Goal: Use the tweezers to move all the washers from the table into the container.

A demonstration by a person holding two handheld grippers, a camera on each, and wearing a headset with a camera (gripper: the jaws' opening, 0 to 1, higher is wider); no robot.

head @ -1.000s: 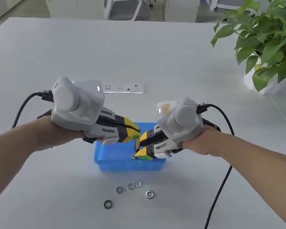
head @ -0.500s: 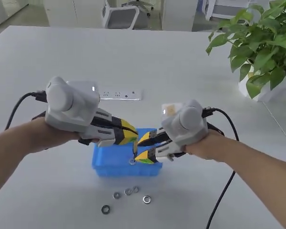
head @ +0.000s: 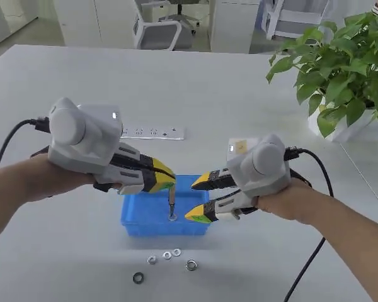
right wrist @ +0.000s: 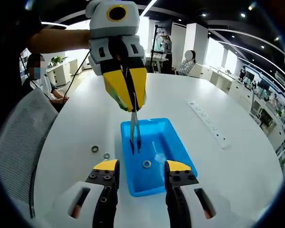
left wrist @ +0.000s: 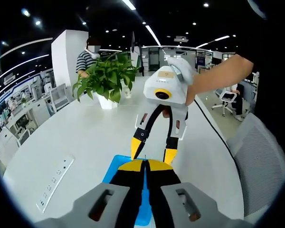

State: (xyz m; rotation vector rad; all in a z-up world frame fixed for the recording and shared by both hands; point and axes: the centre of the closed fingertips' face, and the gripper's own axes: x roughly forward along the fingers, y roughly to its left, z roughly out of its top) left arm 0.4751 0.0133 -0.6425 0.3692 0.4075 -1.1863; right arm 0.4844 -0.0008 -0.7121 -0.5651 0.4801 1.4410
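Our left gripper's [head: 169, 180] jaws are clamped on the tweezers [head: 171, 202], whose seemingly empty tips hang inside the blue container [head: 133, 221]. Our right gripper's [head: 196, 200] jaws stand apart. One washer [right wrist: 147, 164] lies inside the container; loose washers [head: 167, 255] wait on the worktop [head: 239, 94]. A slack pinch could flick one away.

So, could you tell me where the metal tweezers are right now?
In the head view, the metal tweezers hang from the left hand-held gripper, tips down over the blue plastic container.

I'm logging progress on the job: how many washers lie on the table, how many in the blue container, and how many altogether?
Washers on the table: 5
Washers in the container: 1
Total: 6
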